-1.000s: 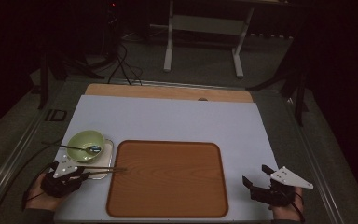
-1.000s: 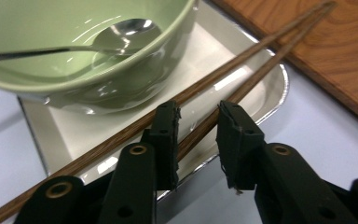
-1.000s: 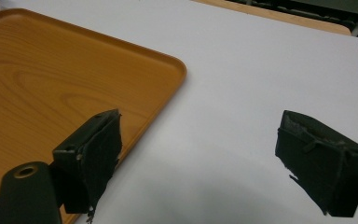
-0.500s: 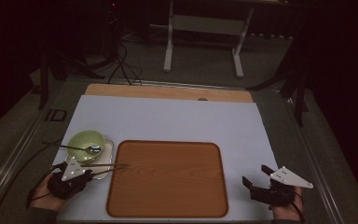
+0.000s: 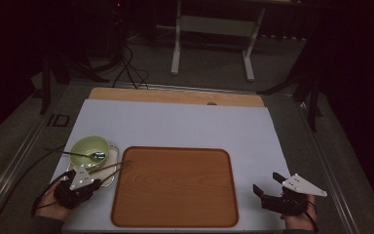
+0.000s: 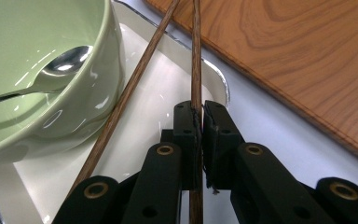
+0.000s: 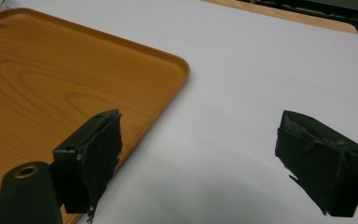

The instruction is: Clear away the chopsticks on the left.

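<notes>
Two brown chopsticks (image 6: 135,84) lie across a white dish (image 6: 158,93) beside a green bowl (image 6: 32,46) that holds a metal spoon (image 6: 65,63). My left gripper (image 6: 200,121) is shut on the right-hand chopstick (image 6: 196,70); its jaws have just been closing on that stick. From above, the left gripper (image 5: 93,176) sits at the dish's near edge, the chopsticks (image 5: 112,166) reaching toward the wooden tray (image 5: 175,187). My right gripper (image 5: 268,184) rests on the white mat right of the tray. Its jaws (image 7: 198,158) stand wide open with nothing between them.
The bowl (image 5: 88,146) and spoon (image 5: 85,155) sit at the mat's left, close to the tray's left rim (image 6: 298,56). The tray's corner (image 7: 51,70) lies just left of my right gripper. A metal stand (image 5: 212,29) is on the floor beyond the table.
The left gripper has edged a little to the right along the dish toward the chopsticks. The right gripper has kept still.
</notes>
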